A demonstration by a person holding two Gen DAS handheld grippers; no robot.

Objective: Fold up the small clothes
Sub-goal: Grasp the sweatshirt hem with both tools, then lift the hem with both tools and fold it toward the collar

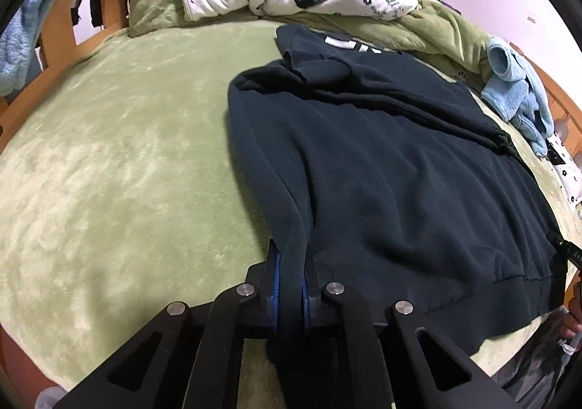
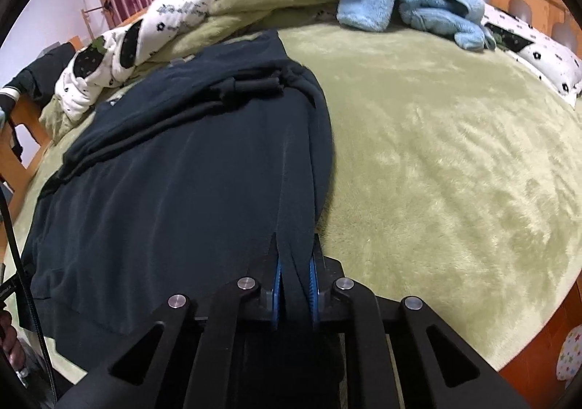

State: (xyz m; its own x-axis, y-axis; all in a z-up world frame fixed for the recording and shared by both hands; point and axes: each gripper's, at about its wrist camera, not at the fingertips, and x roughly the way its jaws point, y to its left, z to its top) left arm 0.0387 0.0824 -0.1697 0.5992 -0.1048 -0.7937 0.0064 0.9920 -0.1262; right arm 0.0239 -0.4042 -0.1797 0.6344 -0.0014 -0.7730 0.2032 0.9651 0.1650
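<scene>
Left tool point(image 1: 291, 263) and right tool point(image 2: 295, 259) each pinching dark sweatshirt point(image 1: 400, 172) hem, white lettering mostly hidden by folds

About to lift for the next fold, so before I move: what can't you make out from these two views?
- White lettering on the dark sweatshirt: left wrist view, mostly covered by a folded-over sleeve.
- Sweatshirt hem nearest the camera: both views, hidden behind the left gripper and right gripper.
- Right gripper: left wrist view, cut off at the right edge.
- Blue towel: left wrist view, cut off by the lens rim.
</scene>
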